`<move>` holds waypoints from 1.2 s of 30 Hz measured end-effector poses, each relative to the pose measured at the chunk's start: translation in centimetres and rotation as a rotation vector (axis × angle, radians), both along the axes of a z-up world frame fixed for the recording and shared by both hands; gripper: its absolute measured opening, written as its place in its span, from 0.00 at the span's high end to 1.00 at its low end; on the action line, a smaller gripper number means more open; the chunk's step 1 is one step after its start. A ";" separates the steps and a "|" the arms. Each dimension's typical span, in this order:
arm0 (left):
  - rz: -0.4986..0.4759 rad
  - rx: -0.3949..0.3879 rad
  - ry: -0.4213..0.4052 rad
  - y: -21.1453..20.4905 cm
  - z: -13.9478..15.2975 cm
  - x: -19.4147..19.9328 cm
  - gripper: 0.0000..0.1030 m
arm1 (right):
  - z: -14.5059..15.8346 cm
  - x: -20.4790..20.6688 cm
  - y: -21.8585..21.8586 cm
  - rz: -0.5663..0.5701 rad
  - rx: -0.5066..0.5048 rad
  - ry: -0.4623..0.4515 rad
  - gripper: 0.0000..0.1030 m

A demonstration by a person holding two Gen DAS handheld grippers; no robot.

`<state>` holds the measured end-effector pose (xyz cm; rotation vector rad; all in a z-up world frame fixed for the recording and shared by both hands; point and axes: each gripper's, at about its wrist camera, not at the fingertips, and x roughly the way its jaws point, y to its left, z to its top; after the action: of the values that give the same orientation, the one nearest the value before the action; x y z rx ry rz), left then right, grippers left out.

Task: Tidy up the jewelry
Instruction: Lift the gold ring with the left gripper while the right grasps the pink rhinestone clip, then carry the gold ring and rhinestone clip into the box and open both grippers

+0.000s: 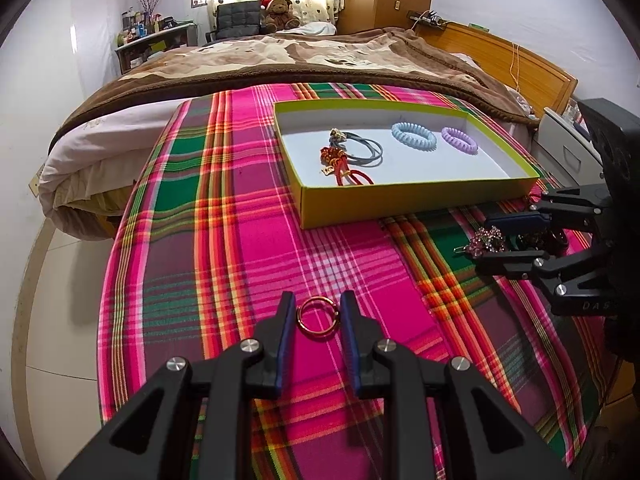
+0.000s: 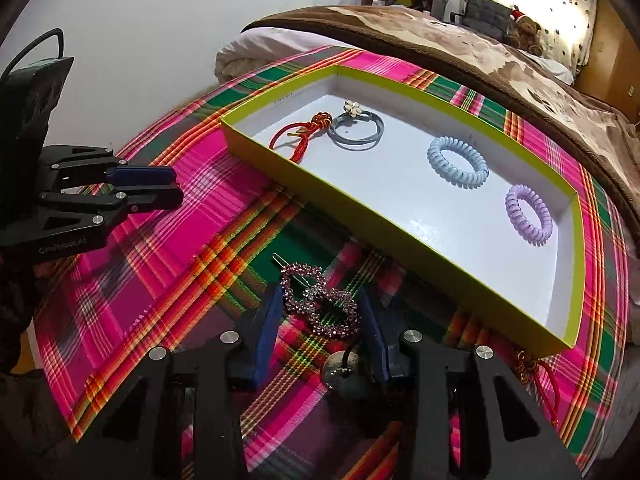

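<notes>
In the left wrist view, the left hand-held gripper (image 1: 318, 312) is seen at 6 o'clock, its blue pads set against either side of a gold ring (image 1: 317, 316), which is pinched between them above the plaid cloth (image 1: 224, 240). The yellow-green box (image 1: 404, 200) is placed toward 1 o'clock, on the cloth. Inside it a red cord bracelet (image 1: 344, 166) and a grey hair tie (image 1: 366, 150) are found by the left wall, overlapping, with a blue coil hair tie (image 1: 413, 135) and a purple coil hair tie (image 1: 460, 141) further right, well apart from the first pair. At 3 o'clock the right hand-held gripper (image 1: 500, 240) is seen, spread, with a pink rhinestone hair clip (image 1: 486, 242) lying between its fingers.

In the right wrist view, the right hand-held gripper (image 2: 320, 312) is shown at 6 o'clock with its jaws parted on either side of the pink rhinestone hair clip (image 2: 320, 306), which rests on the cloth; whether the pads touch it cannot be told. A dark round item is partly seen behind the clip, too blurred to identify. The box (image 2: 400, 248) extends from 12 to 3 o'clock. At 9 o'clock the left hand-held gripper (image 2: 160, 186) is seen side-on. A red corded piece (image 2: 540, 376) lies on the cloth just outside the box's near corner, at 4 o'clock.
</notes>
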<state>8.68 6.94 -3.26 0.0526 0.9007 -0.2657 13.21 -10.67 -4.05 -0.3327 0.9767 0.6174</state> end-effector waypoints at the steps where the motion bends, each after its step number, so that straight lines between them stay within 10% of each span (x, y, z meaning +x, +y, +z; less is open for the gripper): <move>1: 0.002 0.001 -0.001 0.0 0.0 0.0 0.77 | 0.0 -0.1 0.0 -0.001 -0.003 -0.007 0.61; 23: -0.053 -0.032 -0.105 -2.4 5.4 3.3 0.77 | 5.8 1.0 -4.8 -0.208 0.212 -0.126 0.61; 36: -0.176 -0.057 -0.068 -9.1 4.0 8.4 0.77 | 4.7 5.2 -8.7 -0.377 0.095 -0.127 0.61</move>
<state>17.10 -2.14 0.75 0.0875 0.8211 -0.4512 18.37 -19.40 0.66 -0.0966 0.8567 0.2934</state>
